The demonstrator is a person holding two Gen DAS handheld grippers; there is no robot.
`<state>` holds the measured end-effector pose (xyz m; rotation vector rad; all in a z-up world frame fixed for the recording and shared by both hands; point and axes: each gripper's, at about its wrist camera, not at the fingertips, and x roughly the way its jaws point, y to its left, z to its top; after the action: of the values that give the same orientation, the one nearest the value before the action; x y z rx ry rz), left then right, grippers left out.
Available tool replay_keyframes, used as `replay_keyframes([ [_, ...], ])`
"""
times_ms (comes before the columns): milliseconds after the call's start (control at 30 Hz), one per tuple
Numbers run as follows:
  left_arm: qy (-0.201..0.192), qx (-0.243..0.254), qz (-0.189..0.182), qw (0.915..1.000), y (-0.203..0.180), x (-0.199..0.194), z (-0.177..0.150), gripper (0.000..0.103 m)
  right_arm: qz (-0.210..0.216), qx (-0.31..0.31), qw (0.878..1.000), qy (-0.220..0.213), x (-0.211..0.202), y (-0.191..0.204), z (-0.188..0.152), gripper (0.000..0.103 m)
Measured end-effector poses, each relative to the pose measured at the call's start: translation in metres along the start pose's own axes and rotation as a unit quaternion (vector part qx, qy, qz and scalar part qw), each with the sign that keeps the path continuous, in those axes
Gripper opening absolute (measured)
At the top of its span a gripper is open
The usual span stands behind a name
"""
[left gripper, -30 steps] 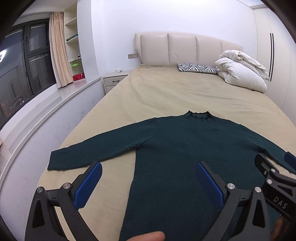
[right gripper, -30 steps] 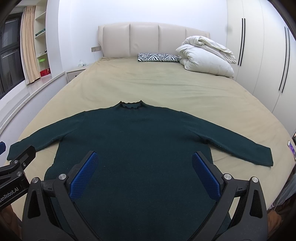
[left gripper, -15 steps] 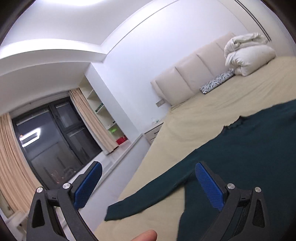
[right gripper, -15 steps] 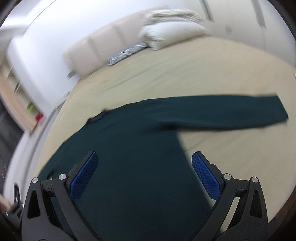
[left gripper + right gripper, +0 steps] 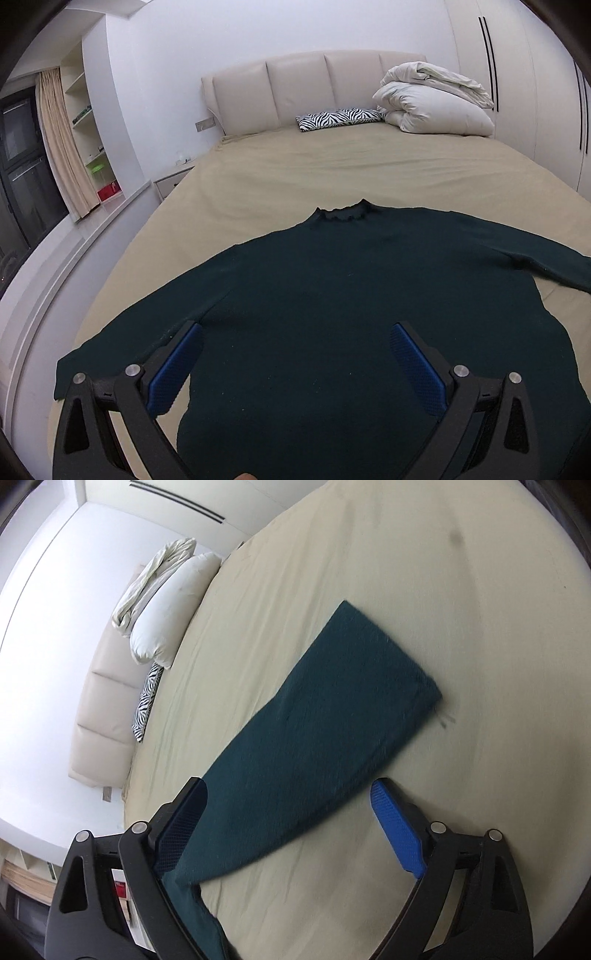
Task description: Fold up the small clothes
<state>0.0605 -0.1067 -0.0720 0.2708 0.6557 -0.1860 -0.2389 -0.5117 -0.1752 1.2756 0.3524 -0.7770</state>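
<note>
Right gripper (image 5: 288, 801) swung over sweater (image 5: 354, 295) sleeve (fingers (image 5: 397, 830) spread).

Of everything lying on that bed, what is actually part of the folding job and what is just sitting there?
Part of the job: dark green sweater; left gripper; right gripper, over the sleeve.

Just there: bed; zebra pillow; white duvet.

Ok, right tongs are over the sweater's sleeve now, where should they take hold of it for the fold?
Take the sleeve at its cuff end, coming from above with one finger sliding under the edge. It lies flat and straight on the bed sheet, with the cuff free on three sides, so the end should lift cleanly. The right tongs are open and straddle the sleeve further back.
</note>
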Motion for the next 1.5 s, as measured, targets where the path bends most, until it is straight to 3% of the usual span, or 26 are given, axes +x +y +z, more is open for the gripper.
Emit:
replay_keyframes([
  [100,-0.001,-0.003,0.005,1.0000,-0.002,0.007,0.002,0.103,0.005,0.024,1.000,-0.008,0.004,-0.007,0.012,0.090],
  [167,0.019,-0.037,-0.032,0.9986,0.008,0.014,0.002,0.103,0.002,0.017,1.000,-0.015,0.003,-0.004,0.033,0.088],
  [267,0.031,-0.078,-0.072,0.9939,0.023,0.020,0.003,0.102,-0.011,0.008,1.000,-0.019,0.011,0.003,0.045,0.073],
  [333,0.043,-0.089,-0.096,0.9905,0.029,0.026,0.004,0.095,-0.020,0.006,1.000,-0.021,0.019,0.006,0.056,0.043],
  [433,0.059,-0.108,-0.126,0.9844,0.035,0.035,0.006,0.087,-0.046,-0.018,0.999,-0.011,0.030,0.016,0.070,0.021],
  [533,0.078,-0.156,-0.193,0.9656,0.047,0.047,0.008,0.087,-0.057,-0.074,0.996,-0.013,0.035,0.054,0.073,0.012],
  [600,0.086,-0.189,-0.216,0.9540,0.055,0.054,0.009,0.087,-0.047,-0.143,0.989,-0.010,0.040,0.105,0.066,0.009],
  [733,0.082,-0.253,-0.262,0.9277,0.075,0.067,0.013,0.087,0.001,-0.286,0.958,0.010,0.053,0.217,0.016,0.008],
  [833,0.081,-0.293,-0.286,0.9087,0.092,0.080,0.012,0.087,0.064,-0.390,0.917,0.051,0.067,0.296,-0.055,0.008],
  [867,0.082,-0.305,-0.293,0.9024,0.096,0.084,0.010,0.087,0.086,-0.429,0.896,0.075,0.074,0.321,-0.092,0.008],
  [967,0.098,-0.329,-0.313,0.8858,0.103,0.099,0.001,0.087,0.117,-0.471,0.865,0.132,0.101,0.345,-0.169,0.008],
  [1067,0.117,-0.339,-0.333,0.8719,0.100,0.114,-0.006,0.090,0.120,-0.484,0.844,0.197,0.135,0.338,-0.225,0.008],
  [1167,0.133,-0.355,-0.351,0.8562,0.092,0.128,-0.008,0.093,0.114,-0.475,0.838,0.243,0.155,0.314,-0.251,0.015],
  [1200,0.138,-0.358,-0.361,0.8500,0.088,0.132,-0.007,0.095,0.119,-0.475,0.836,0.246,0.155,0.308,-0.253,0.027],
  [1233,0.141,-0.360,-0.365,0.8469,0.083,0.135,-0.006,0.097,0.130,-0.475,0.834,0.249,0.154,0.303,-0.251,0.050],
  [1300,0.153,-0.359,-0.369,0.8432,0.072,0.144,-0.003,0.097,0.146,-0.456,0.843,0.246,0.141,0.284,-0.245,0.066],
  [1433,0.193,-0.360,-0.385,0.8277,0.045,0.165,-0.002,0.094,0.161,-0.413,0.863,0.243,0.121,0.253,-0.221,0.069],
  [1467,0.197,-0.358,-0.384,0.8282,0.040,0.168,-0.001,0.092,0.167,-0.390,0.869,0.254,0.115,0.239,-0.209,0.069],
  [1500,0.200,-0.351,-0.380,0.8323,0.034,0.171,0.000,0.084,0.169,-0.375,0.874,0.259,0.105,0.225,-0.207,0.069],
])
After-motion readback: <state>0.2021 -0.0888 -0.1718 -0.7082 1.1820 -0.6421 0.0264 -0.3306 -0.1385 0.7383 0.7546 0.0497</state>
